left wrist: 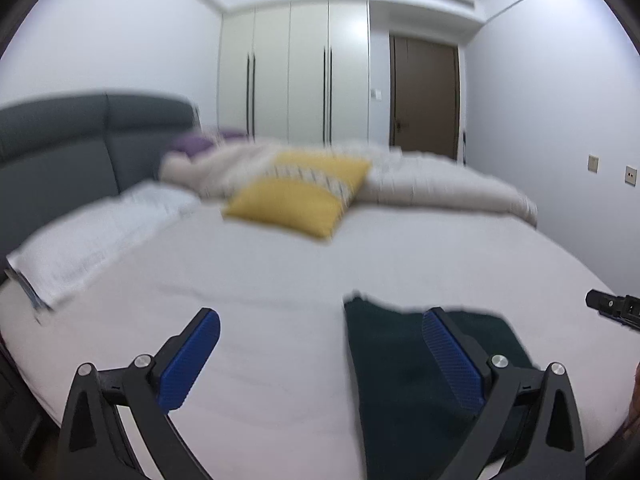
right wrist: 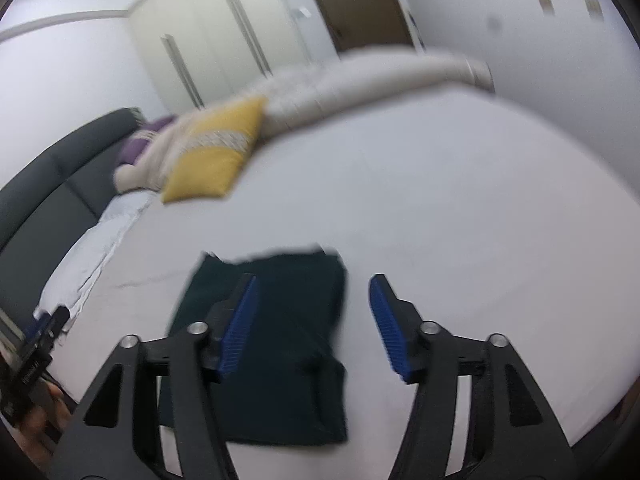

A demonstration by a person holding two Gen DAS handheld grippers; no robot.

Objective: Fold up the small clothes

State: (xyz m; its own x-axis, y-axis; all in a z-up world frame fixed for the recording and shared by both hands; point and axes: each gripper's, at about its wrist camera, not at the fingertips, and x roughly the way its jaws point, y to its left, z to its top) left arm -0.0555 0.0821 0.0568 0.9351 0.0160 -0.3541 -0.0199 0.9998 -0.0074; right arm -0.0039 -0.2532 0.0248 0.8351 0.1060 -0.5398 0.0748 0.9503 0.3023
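Right gripper (right wrist: 314, 328) — above dark garment (right wrist: 280, 344)

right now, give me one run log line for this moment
left tool: open, empty | right tool: open, empty | dark garment: folded, flat on bed | yellow pillow: far side

Dark green garment (right wrist: 280, 336), folded into a flat rectangle, on the white bed sheet (right wrist: 460, 208), near its front edge

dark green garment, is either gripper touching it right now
Apart. In the right wrist view the right gripper stands open above the dark green garment, nothing pinched; in the left wrist view the left gripper is open too, over the white sheet.
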